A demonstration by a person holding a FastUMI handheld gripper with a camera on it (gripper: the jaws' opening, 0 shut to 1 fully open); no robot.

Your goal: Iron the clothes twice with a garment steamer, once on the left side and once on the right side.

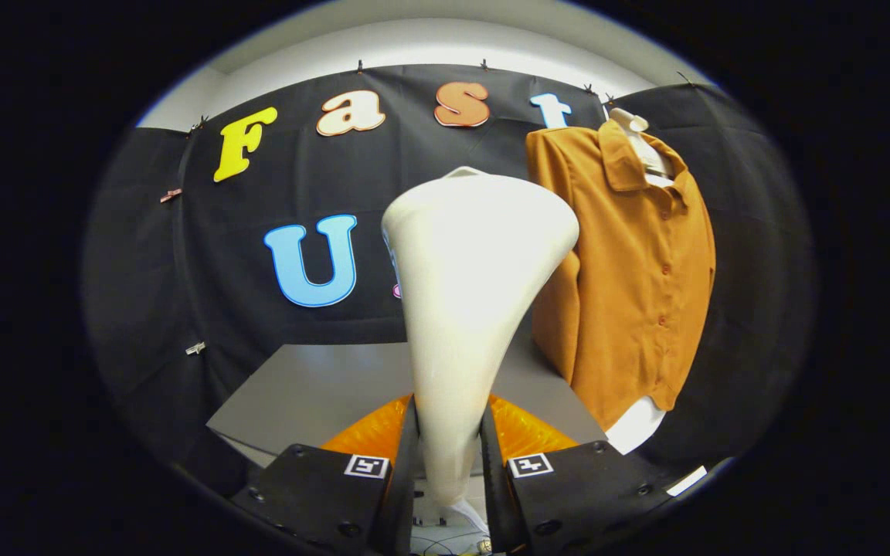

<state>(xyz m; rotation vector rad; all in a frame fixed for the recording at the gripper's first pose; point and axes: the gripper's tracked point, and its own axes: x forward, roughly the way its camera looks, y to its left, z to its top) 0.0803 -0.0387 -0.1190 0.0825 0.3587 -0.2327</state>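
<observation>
Smooth glossy plastic on the garment steamer [476, 309], clamped between both fingers [402, 471] of the gripper [449, 463]. Soft matt woven cloth on the shirt [630, 270]. Smooth matt desk [321, 386].

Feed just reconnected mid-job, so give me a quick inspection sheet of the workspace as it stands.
Surface: grey tabletop, bare where visible.
Job's things: white cone-shaped plastic garment steamer, upright, head clear of the shirt; rust-orange buttoned shirt hanging on a white form, beyond the fingers to the steamer's right.
Clutter: nothing seen.
Grippers: hand-held gripper shut on the steamer's narrow handle.
Cables: thin wires below the handle, unclear.
Surroundings: black cloth booth wall.
</observation>
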